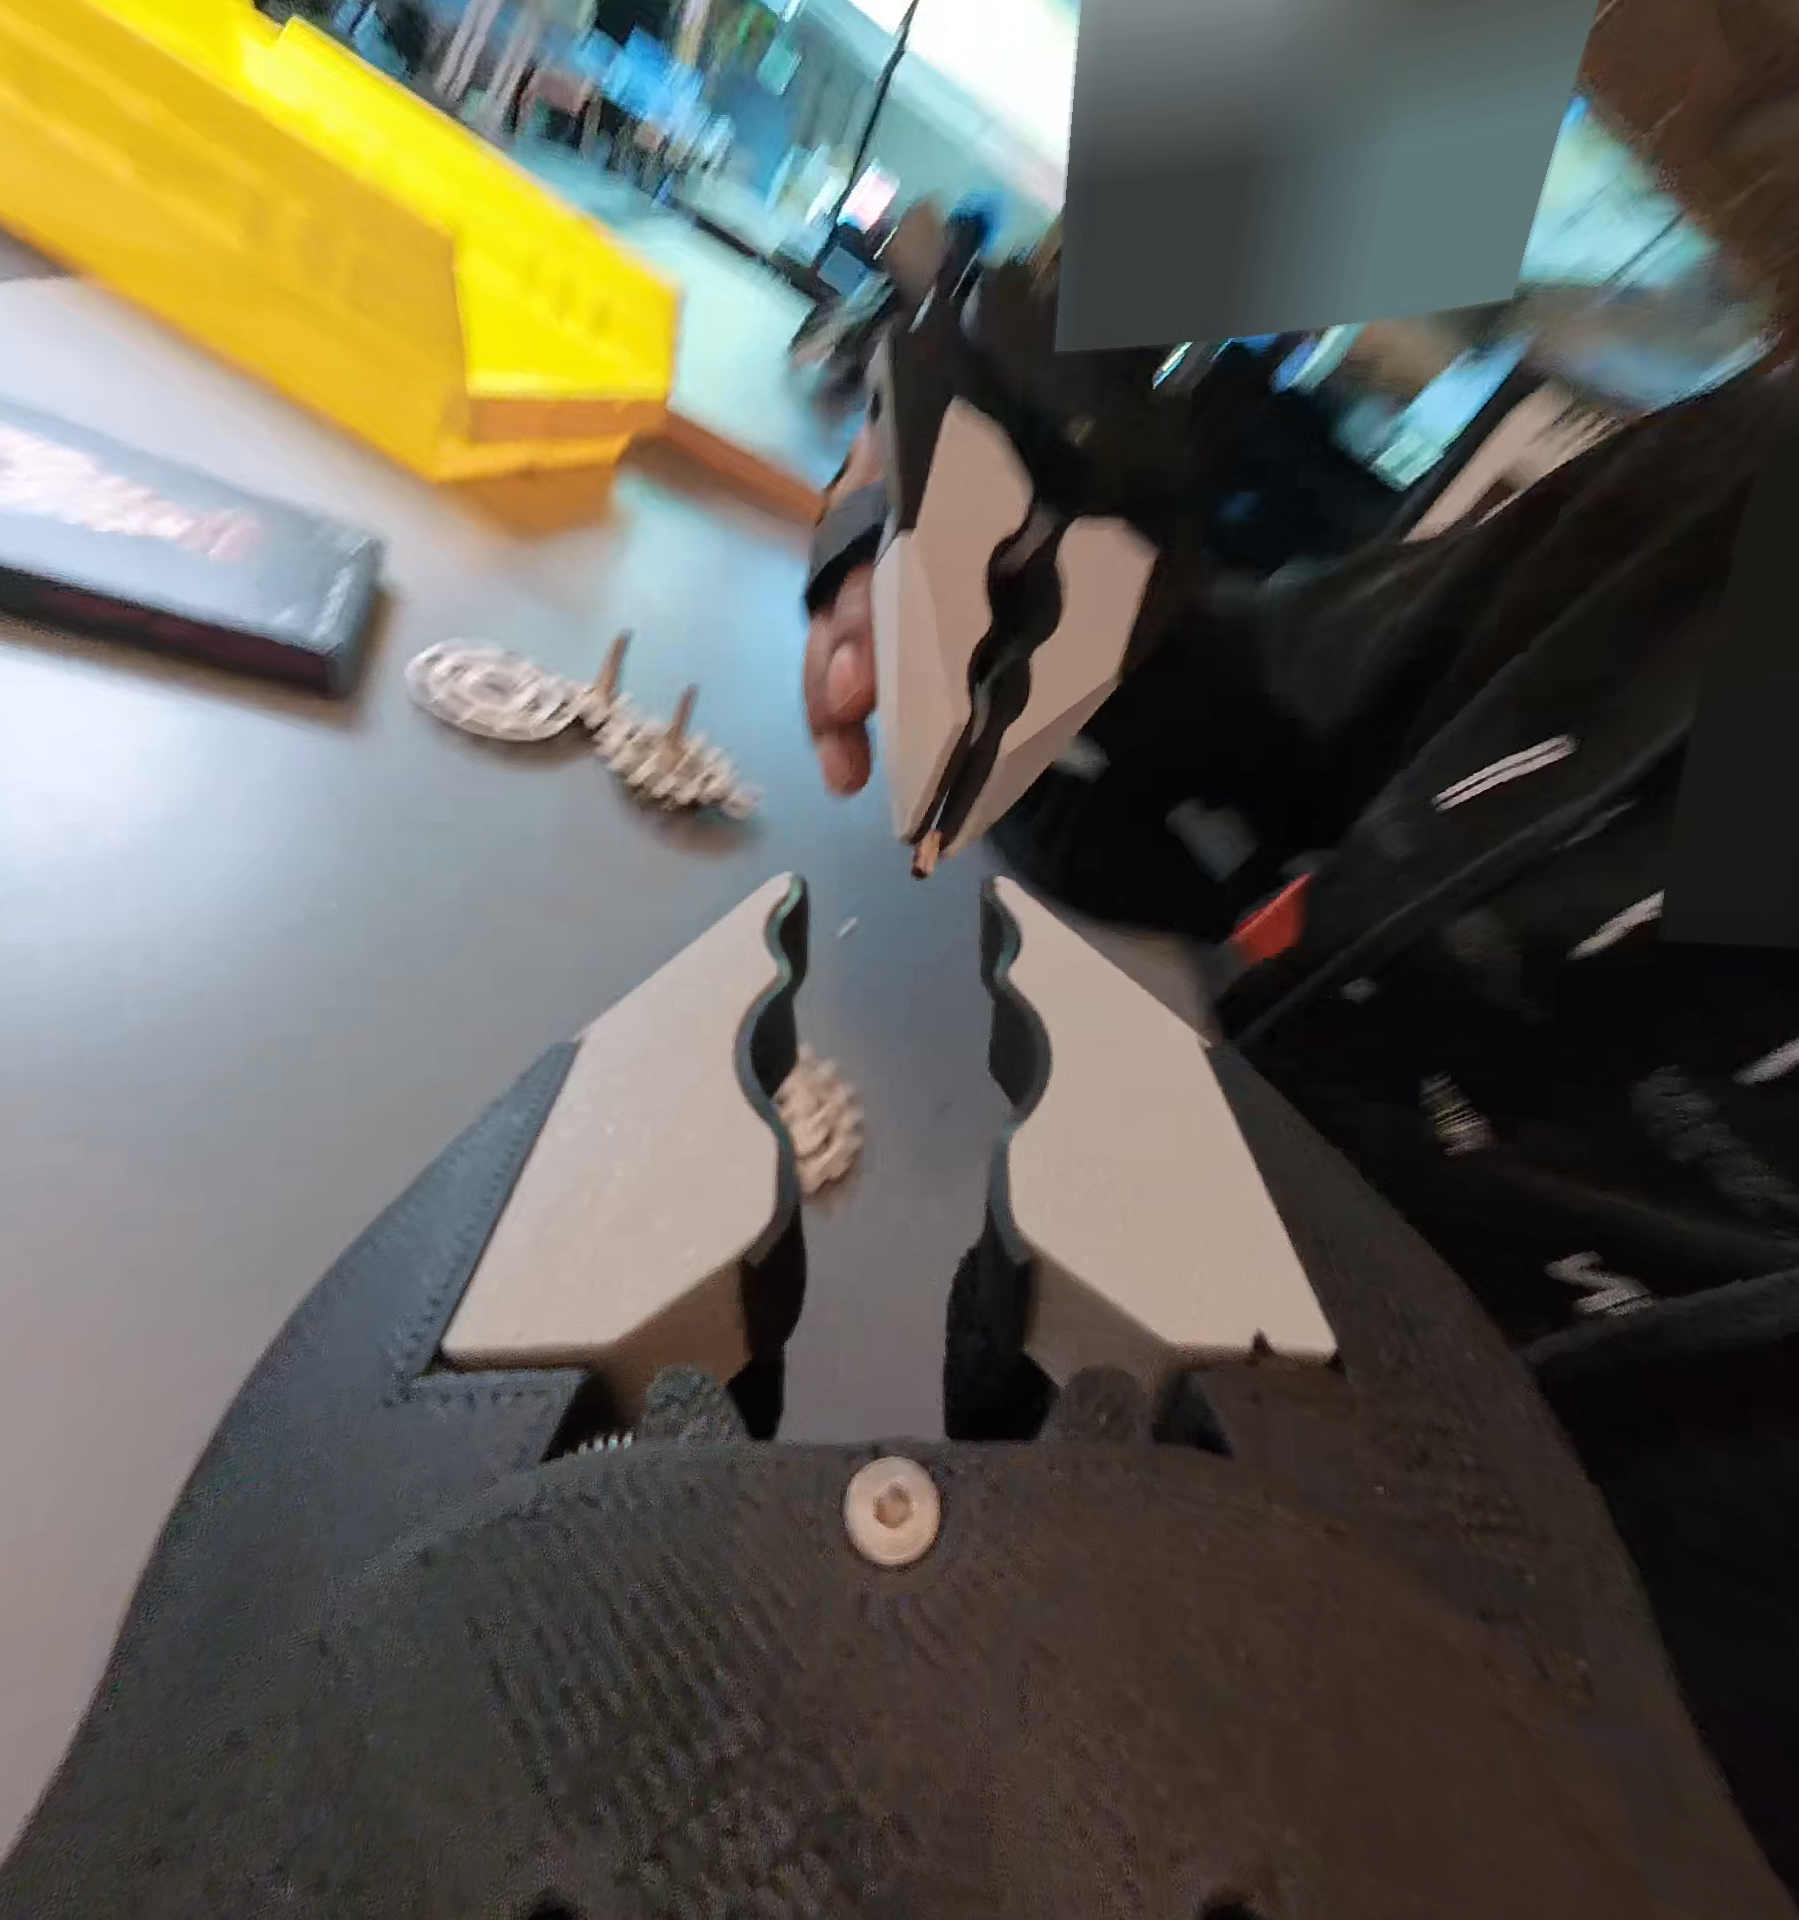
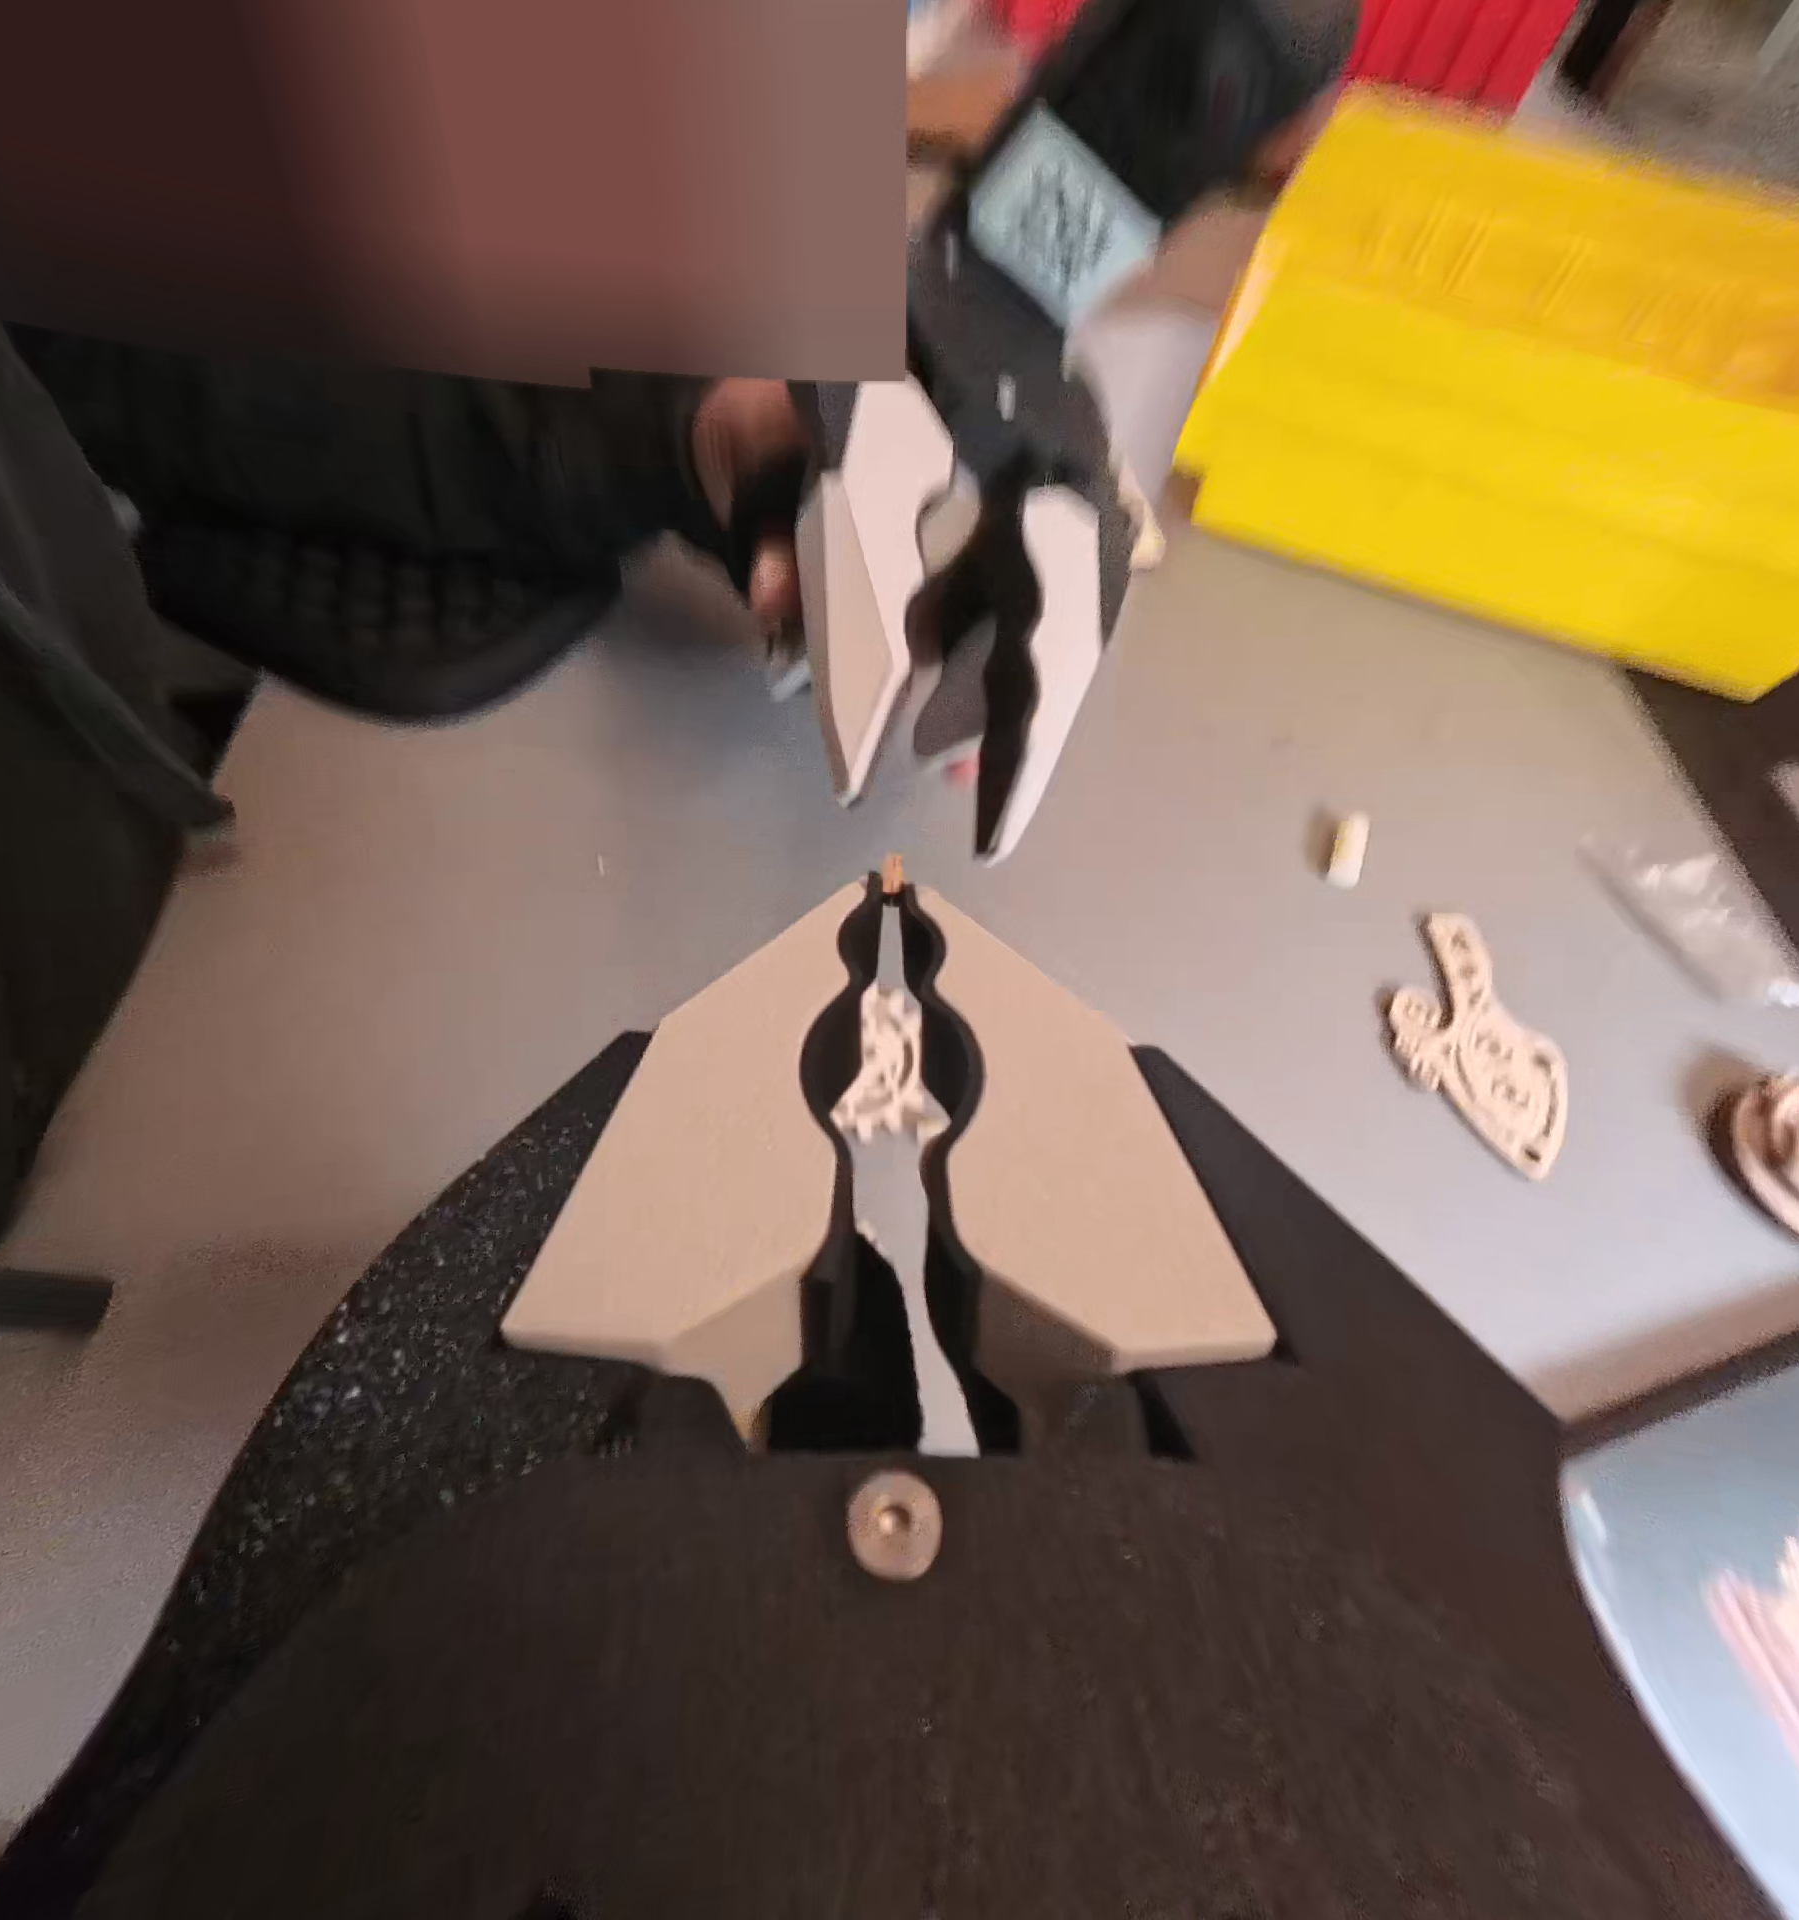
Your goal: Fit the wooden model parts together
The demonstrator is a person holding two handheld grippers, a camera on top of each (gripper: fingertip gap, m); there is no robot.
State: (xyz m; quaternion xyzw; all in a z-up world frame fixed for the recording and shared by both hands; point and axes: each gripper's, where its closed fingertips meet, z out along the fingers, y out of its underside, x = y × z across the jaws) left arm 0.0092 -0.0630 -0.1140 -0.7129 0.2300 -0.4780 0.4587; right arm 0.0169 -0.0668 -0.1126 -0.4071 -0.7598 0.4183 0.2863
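Here the left tool [image 1: 890, 914] hung released above the grey counter [image 1: 199, 987], its fingers [image 1: 666, 1091] spread apart with nothing between them. Facing it, the right tool [image 2: 890, 888] was clenched on a thin wooden part [image 2: 892, 864], whose tip poked out just past the fingertips. More carved parts [image 2: 1477, 1049] lay loose on the counter, well apart from a yellow bin [image 2: 1529, 416] farther back

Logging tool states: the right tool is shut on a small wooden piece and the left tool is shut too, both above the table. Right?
Not quite. The left tool is open and empty, as the left wrist view shows. The right tool is shut on a small wooden piece, both above the table.
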